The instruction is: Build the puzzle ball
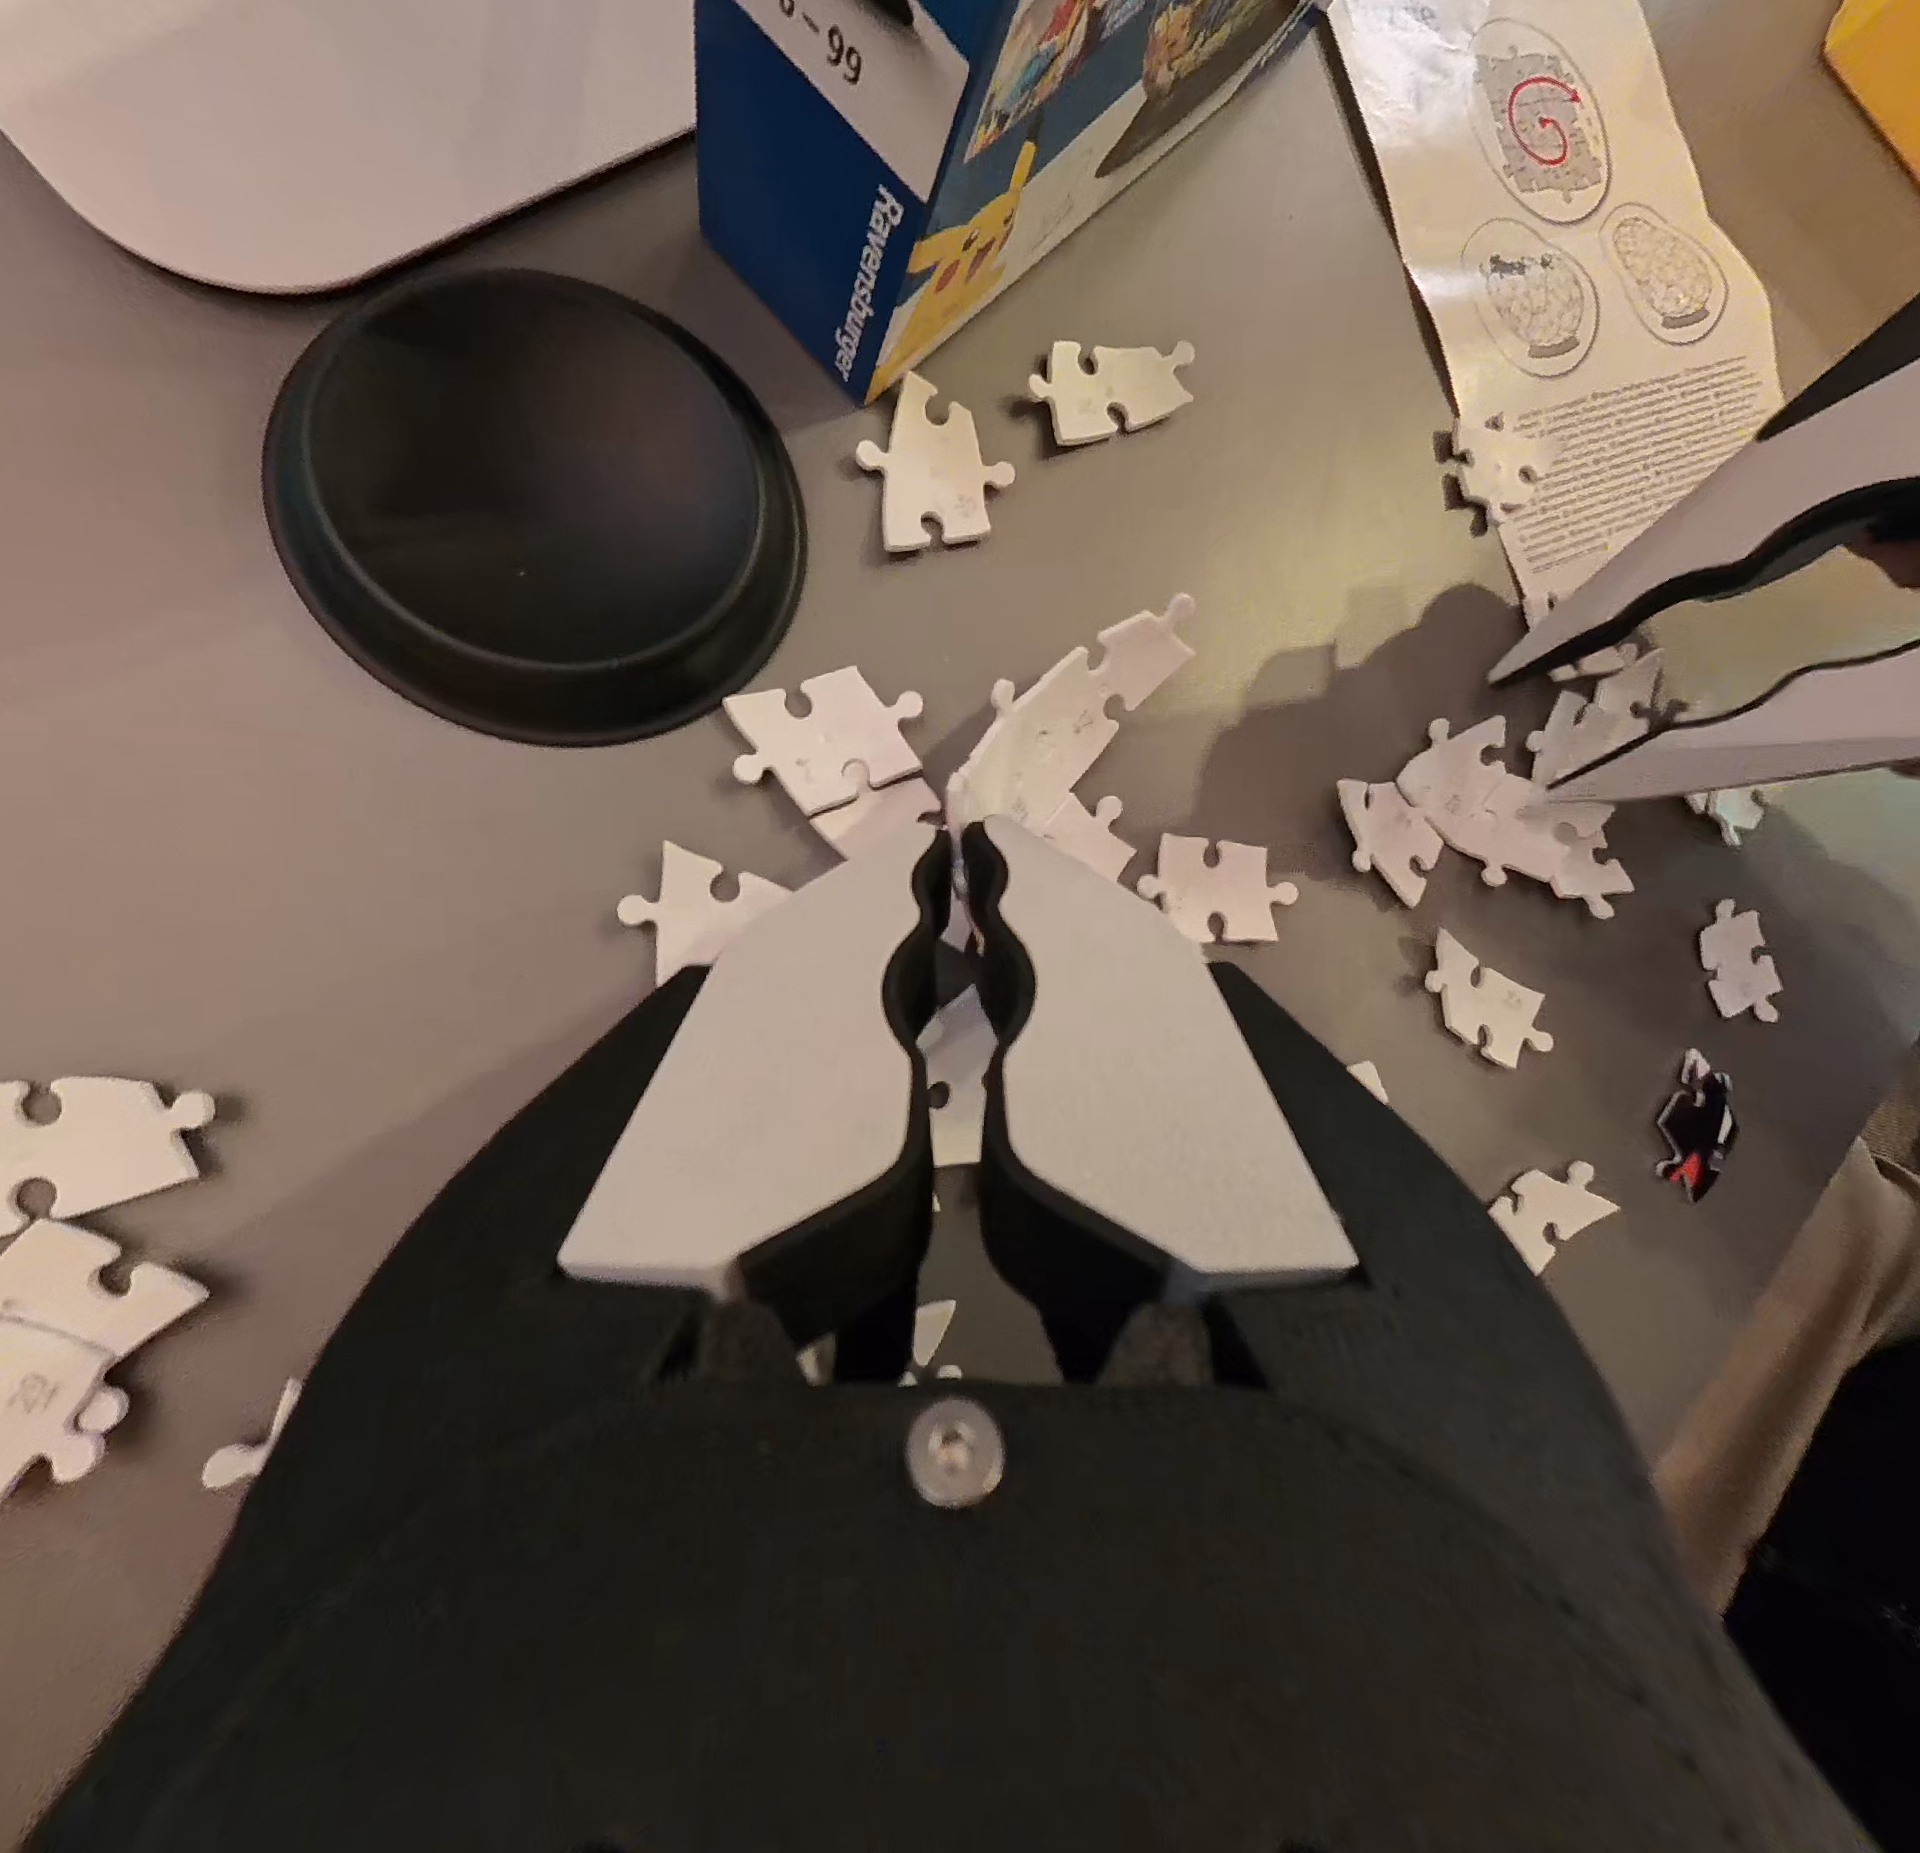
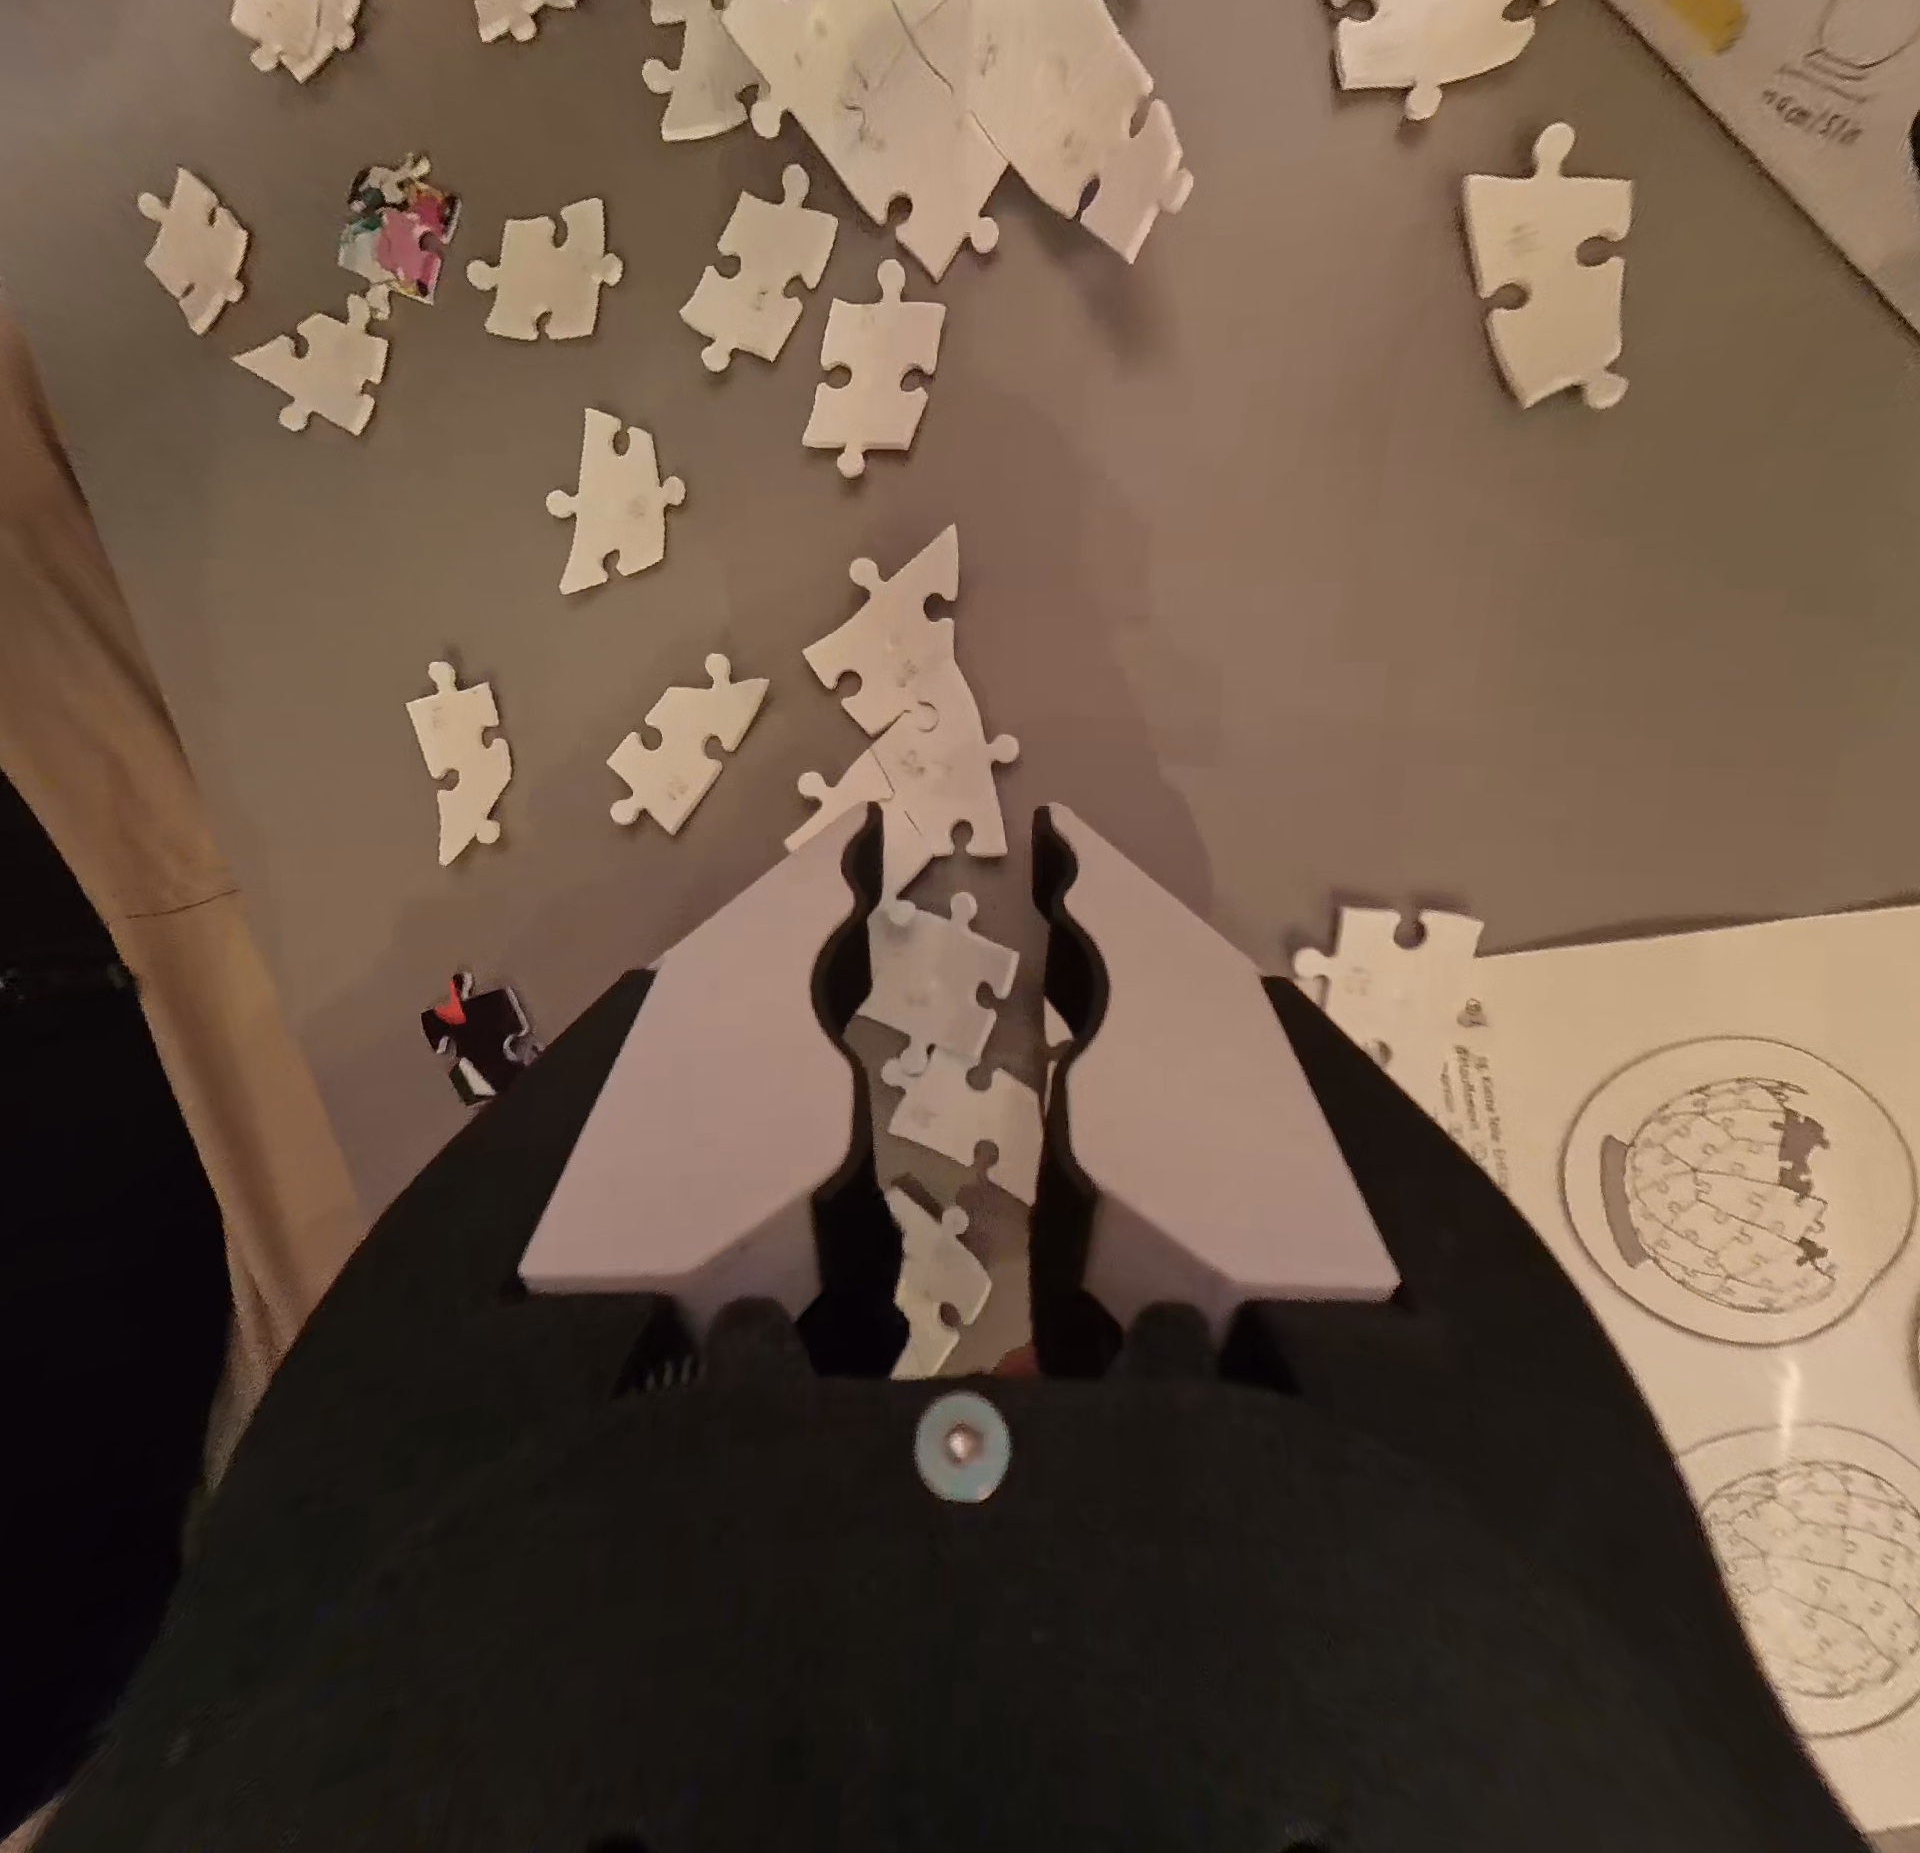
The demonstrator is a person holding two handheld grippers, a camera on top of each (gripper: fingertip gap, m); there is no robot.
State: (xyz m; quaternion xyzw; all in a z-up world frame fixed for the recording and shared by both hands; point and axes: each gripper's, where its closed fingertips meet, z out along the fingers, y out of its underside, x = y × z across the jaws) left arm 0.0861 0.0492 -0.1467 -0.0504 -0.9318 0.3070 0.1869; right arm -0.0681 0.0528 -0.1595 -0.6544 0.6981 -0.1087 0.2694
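Many white, face-down puzzle pieces lie scattered on the grey table (image 1: 208, 868). My left gripper (image 1: 961, 835) is shut on a curved strip of joined pieces (image 1: 1070, 723) that rises tilted off the table. My right gripper (image 2: 958, 821) is open and low over a small group of joined pieces (image 2: 920, 691), with more pieces showing between its fingers. In the left wrist view it (image 1: 1522, 733) comes in from the right over that cluster (image 1: 1475, 816). A larger joined patch (image 2: 966, 89) is at the top of the right wrist view.
A black round stand (image 1: 530, 504) sits at the left, the blue puzzle box (image 1: 935, 162) behind it, a white object (image 1: 260, 89) at the far left. The instruction sheet (image 1: 1558, 193) (image 2: 1662, 1232) lies to the right. Face-up coloured pieces (image 1: 1696, 1138) (image 2: 400, 224) lie loose. Beige cloth (image 2: 104, 764) is at the table's near edge. About 15 centimeters separates my left fingertips from my right.
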